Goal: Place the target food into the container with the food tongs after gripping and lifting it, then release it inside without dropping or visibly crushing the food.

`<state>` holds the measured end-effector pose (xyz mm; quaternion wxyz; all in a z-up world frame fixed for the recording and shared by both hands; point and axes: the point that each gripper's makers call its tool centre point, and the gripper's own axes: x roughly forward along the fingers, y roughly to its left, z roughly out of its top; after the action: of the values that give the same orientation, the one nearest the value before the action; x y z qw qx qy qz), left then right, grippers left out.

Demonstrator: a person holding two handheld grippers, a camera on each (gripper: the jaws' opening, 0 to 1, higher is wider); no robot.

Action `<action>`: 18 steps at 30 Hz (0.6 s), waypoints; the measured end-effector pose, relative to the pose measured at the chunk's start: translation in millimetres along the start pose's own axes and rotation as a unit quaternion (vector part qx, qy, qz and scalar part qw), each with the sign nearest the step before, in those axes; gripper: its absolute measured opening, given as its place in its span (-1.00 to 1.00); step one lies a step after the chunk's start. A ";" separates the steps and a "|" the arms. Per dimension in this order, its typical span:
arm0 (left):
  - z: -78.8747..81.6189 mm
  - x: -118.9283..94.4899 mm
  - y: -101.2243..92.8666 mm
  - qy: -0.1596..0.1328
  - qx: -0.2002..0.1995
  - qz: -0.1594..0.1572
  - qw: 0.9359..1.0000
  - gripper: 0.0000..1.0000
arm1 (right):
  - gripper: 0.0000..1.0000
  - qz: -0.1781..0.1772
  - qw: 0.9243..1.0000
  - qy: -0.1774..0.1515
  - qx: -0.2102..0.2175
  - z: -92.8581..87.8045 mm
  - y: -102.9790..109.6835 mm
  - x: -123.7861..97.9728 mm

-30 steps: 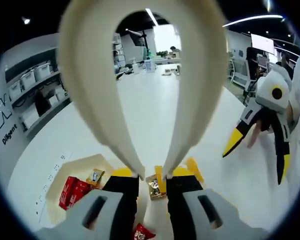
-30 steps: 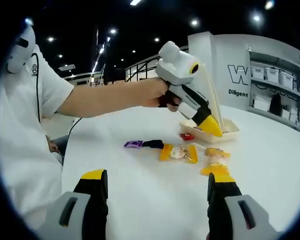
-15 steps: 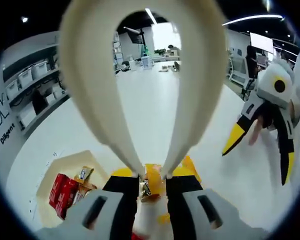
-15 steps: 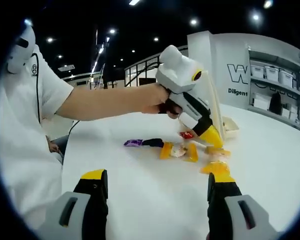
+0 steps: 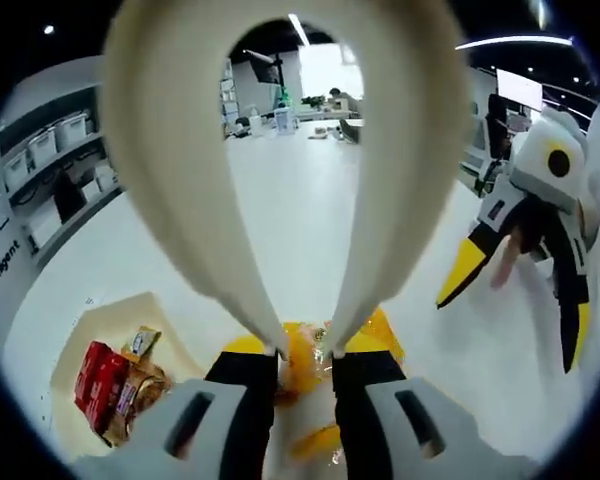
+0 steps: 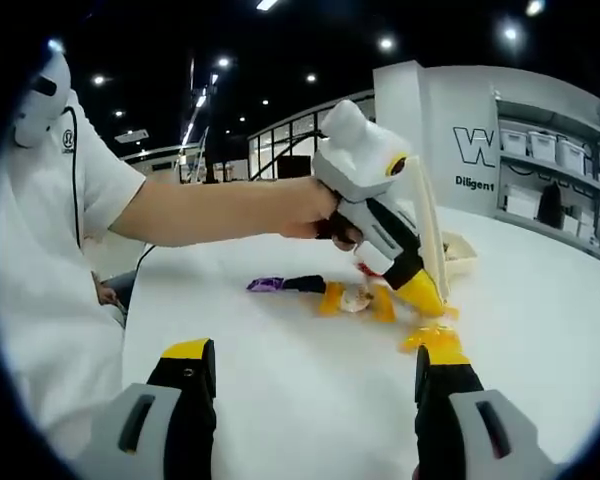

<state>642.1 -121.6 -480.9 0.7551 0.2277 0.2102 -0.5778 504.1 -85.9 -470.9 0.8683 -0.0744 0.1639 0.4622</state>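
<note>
Stretching white, the table [image 6: 280, 380] meets shelves [image 6: 560, 180] of bins.

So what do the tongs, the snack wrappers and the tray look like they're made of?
Tongs: probably plastic or silicone; cream, matte, smooth, one looped strip. Yellow wrapper at the tong tips: likely thin plastic film, glossy and crinkled. Tray: cream and matte, plastic perhaps; the look leaves it open. Left gripper holds the tongs.
</note>
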 end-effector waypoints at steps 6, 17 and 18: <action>3.3 0.2 -8.3 -0.009 -0.008 -0.017 1.000 -0.59 | 0.61 0.001 1.000 0.001 0.000 -0.4 0.2 0.4; 7.4 -10.9 5.9 -0.006 -0.006 0.036 0.999 -0.60 | 0.61 0.001 1.000 0.000 -0.001 -0.1 0.7 0.5; 5.3 -11.7 7.8 -0.002 -0.010 0.043 0.999 -0.60 | 0.61 0.002 1.000 0.000 -0.001 0.1 0.8 0.6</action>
<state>647.1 -113.9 -469.0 0.7817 0.2277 0.2045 -0.5433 503.8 -85.0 -471.0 0.8675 -0.0750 0.1638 0.4637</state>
